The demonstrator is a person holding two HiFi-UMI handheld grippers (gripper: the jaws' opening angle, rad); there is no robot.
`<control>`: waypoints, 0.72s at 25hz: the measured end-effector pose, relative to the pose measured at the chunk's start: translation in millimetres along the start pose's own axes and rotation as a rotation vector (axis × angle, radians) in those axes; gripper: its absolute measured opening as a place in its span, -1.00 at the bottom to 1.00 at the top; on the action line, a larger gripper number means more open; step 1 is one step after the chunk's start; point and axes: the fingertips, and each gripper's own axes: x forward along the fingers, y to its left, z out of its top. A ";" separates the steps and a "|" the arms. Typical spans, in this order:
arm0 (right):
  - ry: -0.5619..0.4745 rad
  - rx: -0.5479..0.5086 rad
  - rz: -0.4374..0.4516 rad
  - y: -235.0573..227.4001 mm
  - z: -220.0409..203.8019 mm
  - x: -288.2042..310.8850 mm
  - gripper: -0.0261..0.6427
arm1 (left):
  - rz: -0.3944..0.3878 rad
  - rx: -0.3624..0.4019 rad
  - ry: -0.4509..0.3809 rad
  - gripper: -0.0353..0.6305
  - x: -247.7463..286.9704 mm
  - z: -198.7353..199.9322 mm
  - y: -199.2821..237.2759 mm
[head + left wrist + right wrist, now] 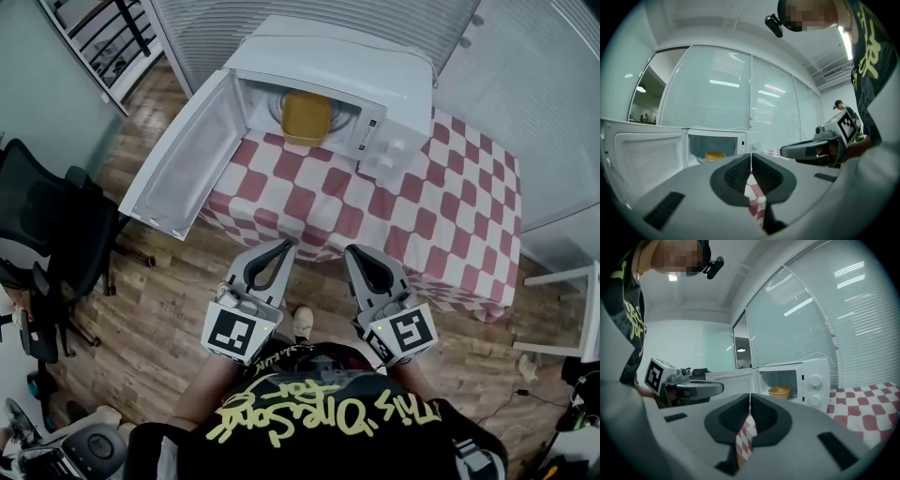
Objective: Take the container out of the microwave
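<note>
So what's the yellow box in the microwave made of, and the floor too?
The yellow container looks like plastic: it is smooth, matte and one even colour. The floor looks like wood planks or wood-look laminate, with brown grain in long strips and a slight shine. I can't tell which.

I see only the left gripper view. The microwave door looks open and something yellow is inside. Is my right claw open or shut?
Observer: The right gripper view shows the right claw shut, with nothing between its jaws.
Operator: Where are both claws relative to the table?
Observer: In the head view the right claw and the left claw are about at the near edge of the table, well short of the microwave.
Operator: Does anything block the way?
Observer: The head view shows only checked cloth between the claws and the container.
</note>
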 end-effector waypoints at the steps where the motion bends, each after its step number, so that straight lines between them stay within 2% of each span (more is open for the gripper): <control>1: 0.001 0.003 0.004 0.1 -0.6 0.8 -0.89 | 0.003 0.001 0.005 -0.86 -0.5 -1.8 1.4; 6: -0.018 0.004 0.024 1.0 2.8 9.9 -0.89 | 0.013 0.008 0.034 -0.86 0.6 -8.8 8.5; 13: -0.003 0.001 -0.001 -12.4 2.2 27.1 -0.89 | 0.005 0.020 -0.003 -0.86 19.9 -0.7 26.8; 18: -0.023 -0.016 -0.019 -25.6 11.6 44.8 -0.89 | -0.016 0.033 0.023 -0.86 36.4 -3.8 42.7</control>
